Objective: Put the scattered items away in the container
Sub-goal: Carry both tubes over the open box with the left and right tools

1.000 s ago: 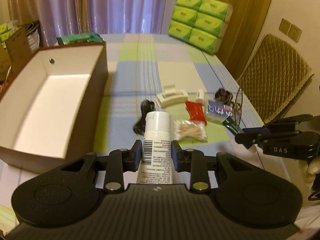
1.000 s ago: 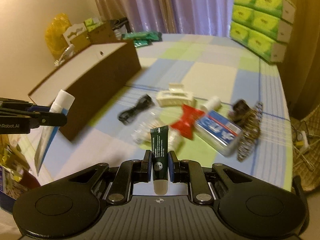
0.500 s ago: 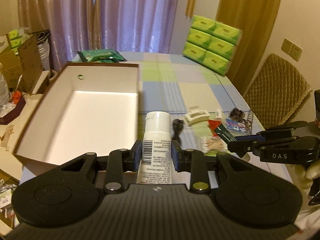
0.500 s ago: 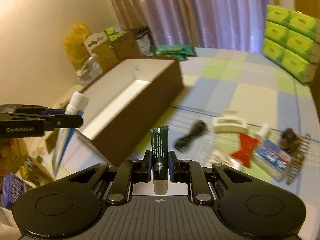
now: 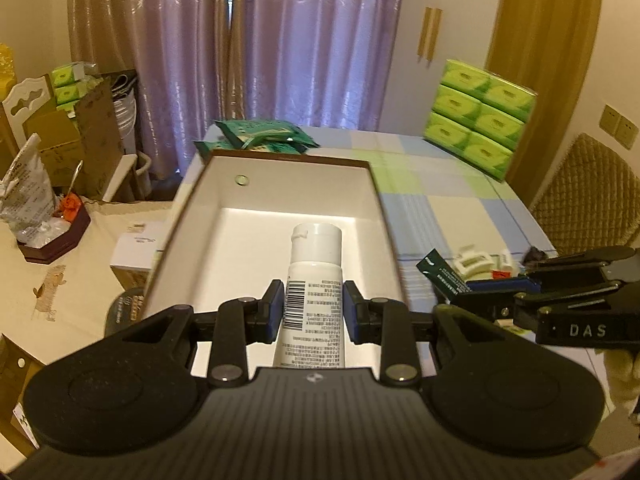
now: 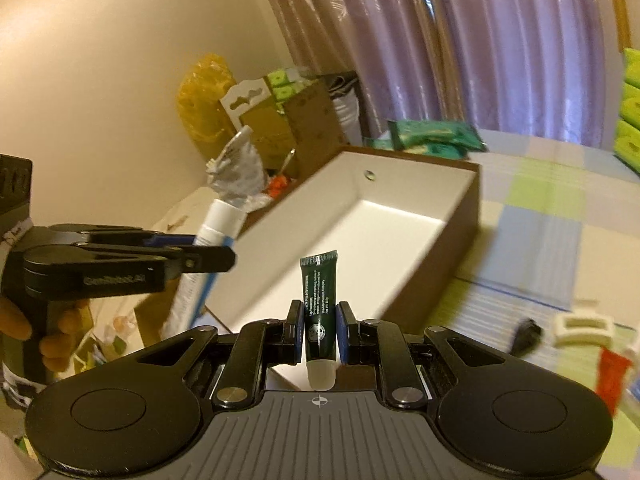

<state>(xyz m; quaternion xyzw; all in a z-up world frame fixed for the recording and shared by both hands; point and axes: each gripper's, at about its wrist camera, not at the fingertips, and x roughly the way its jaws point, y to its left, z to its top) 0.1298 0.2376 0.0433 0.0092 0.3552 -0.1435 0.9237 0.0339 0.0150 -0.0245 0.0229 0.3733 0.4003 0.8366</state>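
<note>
Since a second ago both grippers have swung from the scattered items toward the box, which now fills the middle of each view. From the left wrist, a table [image 5: 440, 184] under a checked blue, green and cream cloth runs back to purple curtains [image 5: 280, 40], with a stack of green tissue packs [image 5: 478, 118] at its far right and a woven chair [image 5: 588, 196] to the right. The box [image 5: 376, 200], brown outside and white inside, lies lengthwise away from the camera. The left gripper [image 5: 314, 310] is clenched on a white bottle [image 5: 314, 276], whose long axis points straight ahead, cap at the far end, over the box's near floor. The right gripper [image 5: 460, 284] reaches in from the right with a dark green tube [image 5: 442, 276], beside the box's right wall. From the right wrist, a cream wall and cluttered cartons [image 6: 276, 120] stand far left, and the box [image 6: 460, 216] runs diagonally toward the curtains [image 6: 500, 40]. The right gripper [image 6: 318, 330] is closed on the dark green tube [image 6: 319, 296], which points forward with its pale cap nearest the camera and its crimped end over the box's near corner. A white clip [image 6: 584, 326] lies on the cloth at right.
</note>
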